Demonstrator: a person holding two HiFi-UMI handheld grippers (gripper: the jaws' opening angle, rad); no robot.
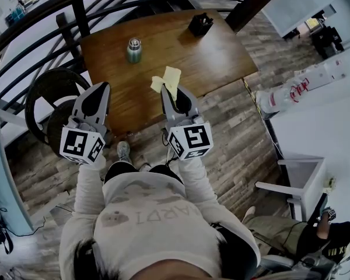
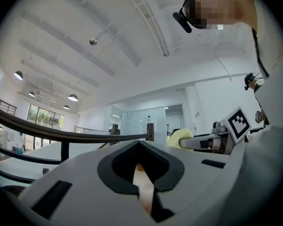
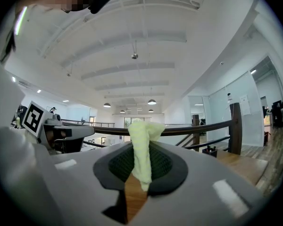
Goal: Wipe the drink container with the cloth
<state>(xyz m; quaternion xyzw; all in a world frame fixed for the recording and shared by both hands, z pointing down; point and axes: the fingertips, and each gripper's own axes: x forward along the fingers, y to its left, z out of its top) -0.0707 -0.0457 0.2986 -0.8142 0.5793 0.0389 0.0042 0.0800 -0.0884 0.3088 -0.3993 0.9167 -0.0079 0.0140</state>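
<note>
The right gripper (image 3: 139,182) is clamped on the pale yellow cloth (image 3: 142,145), which sticks up from its jaws. The left gripper (image 2: 142,178) has its jaws drawn together on nothing, and both gripper bodies block most of the wooden table (image 1: 221,57) from their own views. The drink container (image 1: 134,49) stands upright, cap up, on the table's left part, beyond and between the grippers, its contents hidden, and a black holder (image 1: 200,24) near the far right corner perhaps holds pens, too small to tell.
</note>
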